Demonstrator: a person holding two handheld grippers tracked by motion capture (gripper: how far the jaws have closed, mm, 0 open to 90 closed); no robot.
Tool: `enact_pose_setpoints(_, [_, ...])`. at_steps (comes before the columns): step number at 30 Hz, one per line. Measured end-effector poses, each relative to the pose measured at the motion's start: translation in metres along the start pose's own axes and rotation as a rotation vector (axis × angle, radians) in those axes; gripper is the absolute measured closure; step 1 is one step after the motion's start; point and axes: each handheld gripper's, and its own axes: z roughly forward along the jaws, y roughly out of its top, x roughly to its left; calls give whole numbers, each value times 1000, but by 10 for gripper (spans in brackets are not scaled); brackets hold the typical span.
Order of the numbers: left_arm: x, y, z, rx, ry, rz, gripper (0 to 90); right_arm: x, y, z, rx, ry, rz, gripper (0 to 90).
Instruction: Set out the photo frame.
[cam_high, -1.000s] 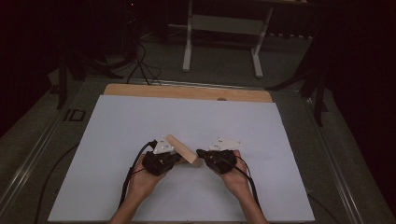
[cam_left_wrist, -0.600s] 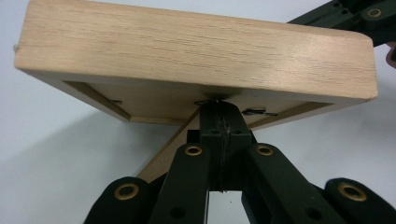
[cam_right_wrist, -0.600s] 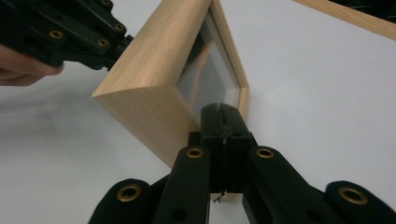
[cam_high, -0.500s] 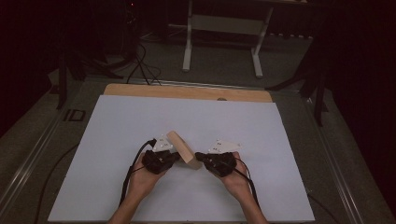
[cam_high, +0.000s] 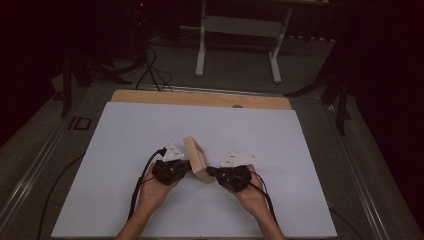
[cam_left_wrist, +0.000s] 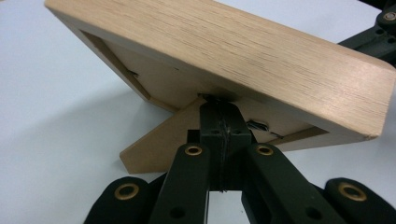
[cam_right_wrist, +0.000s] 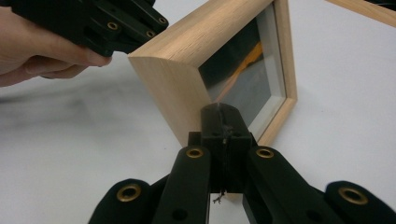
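Both jaws are shut tight and hold nothing. Our left gripper pokes the back of the picture frame, our right gripper its glass front. The frame leans on the table; a hard push could tip it.

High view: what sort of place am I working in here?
Probably a lab or recording workspace, not a home: a white sheet over a wooden tabletop, black cables on the grey floor, a white metal stand behind, dark surroundings.
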Motion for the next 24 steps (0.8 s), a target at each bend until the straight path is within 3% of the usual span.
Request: enact_pose_setpoints(24, [9,0,2,-1,-17,4,893,10,4,3,11,17,-23,881])
